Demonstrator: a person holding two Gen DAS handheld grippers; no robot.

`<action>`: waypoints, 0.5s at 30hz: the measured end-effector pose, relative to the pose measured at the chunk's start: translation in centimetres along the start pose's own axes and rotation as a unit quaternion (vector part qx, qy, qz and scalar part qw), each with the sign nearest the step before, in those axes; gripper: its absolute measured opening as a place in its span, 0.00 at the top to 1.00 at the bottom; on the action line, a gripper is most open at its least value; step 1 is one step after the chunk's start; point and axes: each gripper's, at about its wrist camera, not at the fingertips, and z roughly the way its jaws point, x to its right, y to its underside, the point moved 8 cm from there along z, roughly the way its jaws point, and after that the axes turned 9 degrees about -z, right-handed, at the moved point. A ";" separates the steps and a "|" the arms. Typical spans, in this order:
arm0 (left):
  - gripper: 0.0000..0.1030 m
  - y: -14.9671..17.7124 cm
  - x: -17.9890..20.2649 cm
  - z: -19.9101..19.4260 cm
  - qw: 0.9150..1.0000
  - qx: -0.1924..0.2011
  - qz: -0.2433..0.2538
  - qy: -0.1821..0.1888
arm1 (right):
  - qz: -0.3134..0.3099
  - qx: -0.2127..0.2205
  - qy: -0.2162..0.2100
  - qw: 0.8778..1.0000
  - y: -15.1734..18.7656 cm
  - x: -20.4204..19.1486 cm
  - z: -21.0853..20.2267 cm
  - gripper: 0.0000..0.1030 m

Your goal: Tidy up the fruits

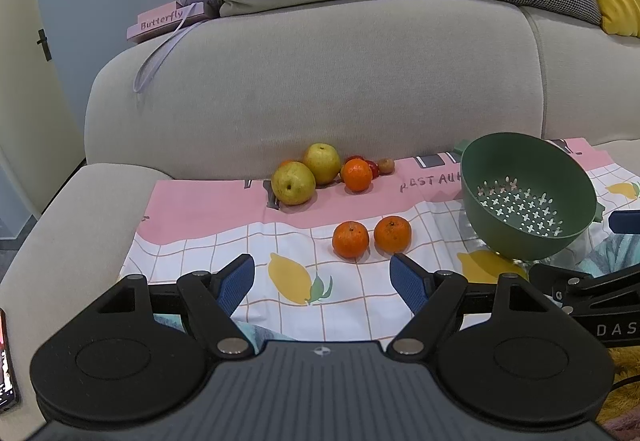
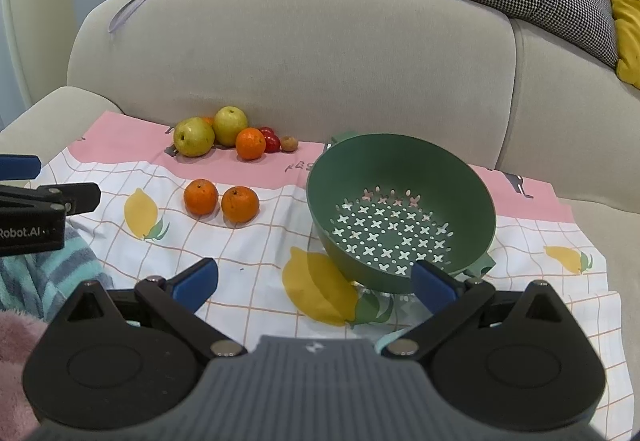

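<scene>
While we are holding both tools low over the sofa seat, our left gripper (image 1: 322, 279) is hanging with its blue-padded fingers (image 1: 236, 283) spread wide and gripping nothing, and our right gripper (image 2: 316, 279) is likewise standing wide open and empty, its right pad (image 2: 434, 287) sitting just in front of the near rim of the dark green plastic colander bowl (image 2: 400, 177). That bowl is tilting toward us, showing a base pierced with cross-shaped and round holes, and it is resting on the printed cloth (image 2: 256, 261) with a pink band, an orange grid and yellow lemon drawings, which is covering the beige sofa seat. We are seeing the fruits in two groups on this cloth, left of the bowl. Nearer to us, two glossy orange mandarins (image 1: 351, 239) (image 1: 393, 234) are lying just beside each other on the white grid. Farther back, against the sofa backrest (image 1: 320, 81), two yellow-green pears (image 1: 293, 183) (image 1: 322, 163) with brown speckles are touching, a third mandarin (image 1: 357, 174) is sitting to their right, and small red fruits (image 1: 373, 168) and one small brownish fruit (image 1: 386, 165) are crowding beside it. Another orange fruit is peeking out behind the pears, mostly hidden. On the sofa top a pink box lettered Butterfly (image 1: 166, 21) is resting.
</scene>
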 end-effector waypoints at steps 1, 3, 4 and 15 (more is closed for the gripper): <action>0.12 0.0 0.0 0.0 1.000 0.000 0.000 0.000 | 0.000 -0.001 0.000 1.000 0.0 0.0 0.0 0.04; 0.12 0.0 0.0 0.0 1.000 -0.001 0.000 0.000 | 0.000 -0.002 0.000 1.000 0.1 0.0 0.1 0.04; 0.12 0.0 0.0 0.0 1.000 -0.001 0.000 0.000 | 0.001 -0.002 0.000 1.000 0.2 0.0 0.1 0.04; 0.12 0.1 0.0 0.0 1.000 -0.001 0.000 0.000 | 0.003 -0.009 0.000 1.000 0.2 0.0 0.3 0.04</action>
